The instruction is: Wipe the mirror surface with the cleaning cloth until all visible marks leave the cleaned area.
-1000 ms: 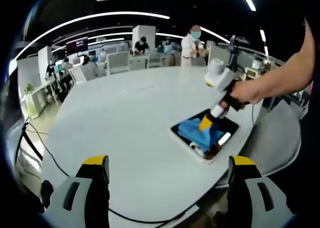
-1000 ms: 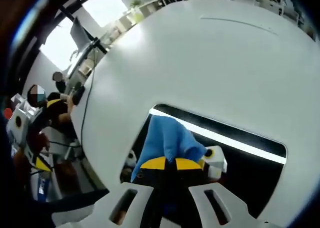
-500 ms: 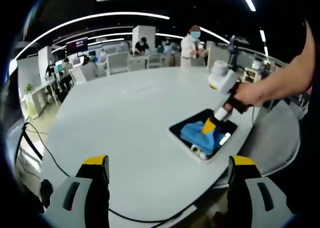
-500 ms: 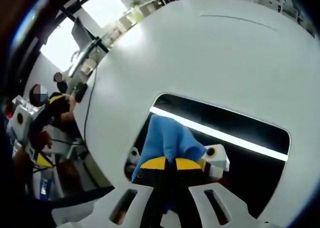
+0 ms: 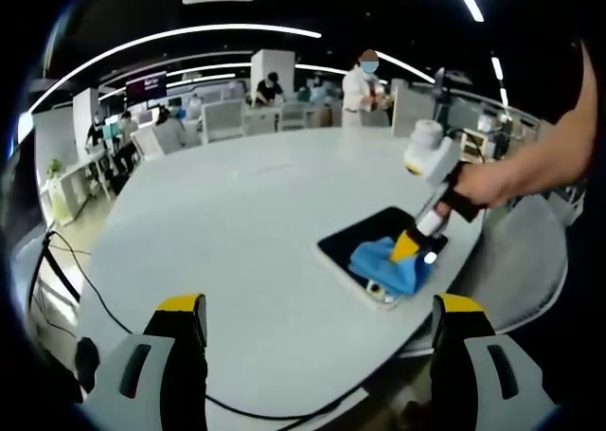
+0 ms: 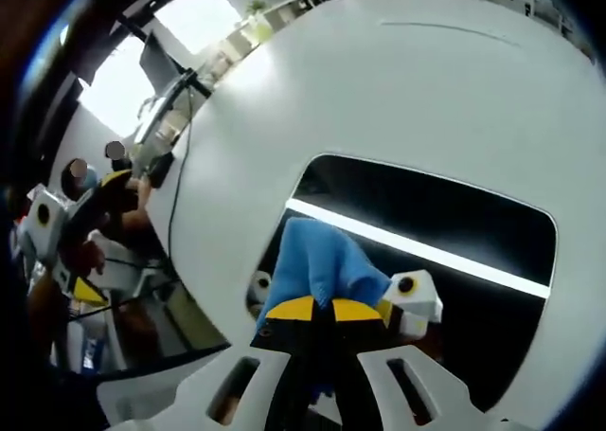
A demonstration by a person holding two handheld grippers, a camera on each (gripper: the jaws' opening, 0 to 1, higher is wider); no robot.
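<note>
A dark rectangular mirror (image 5: 365, 244) (image 6: 445, 223) lies flat near the right edge of the big white table (image 5: 237, 223). A blue cleaning cloth (image 5: 388, 260) (image 6: 317, 260) rests on the mirror's near end. My right gripper (image 6: 322, 308) (image 5: 407, 249) is shut on the cloth and presses it against the glass, held by a person's hand (image 5: 488, 185). My left gripper (image 5: 312, 308) hovers open above the table's near edge, well short of the mirror, with nothing between its yellow-tipped fingers (image 5: 180, 305). A ceiling light reflects as a bright strip (image 6: 417, 251) across the mirror.
A black cable (image 5: 114, 308) trails over the table's left near edge. Chairs and several people (image 5: 365, 80) fill the office at the back. The right gripper view has the white table (image 6: 398, 90) stretching far beyond the mirror, and equipment (image 6: 57, 251) by its left edge.
The right gripper has slid the cloth toward the mirror's near right end, uncovering more dark glass at the far end. The left gripper has stayed in place.
</note>
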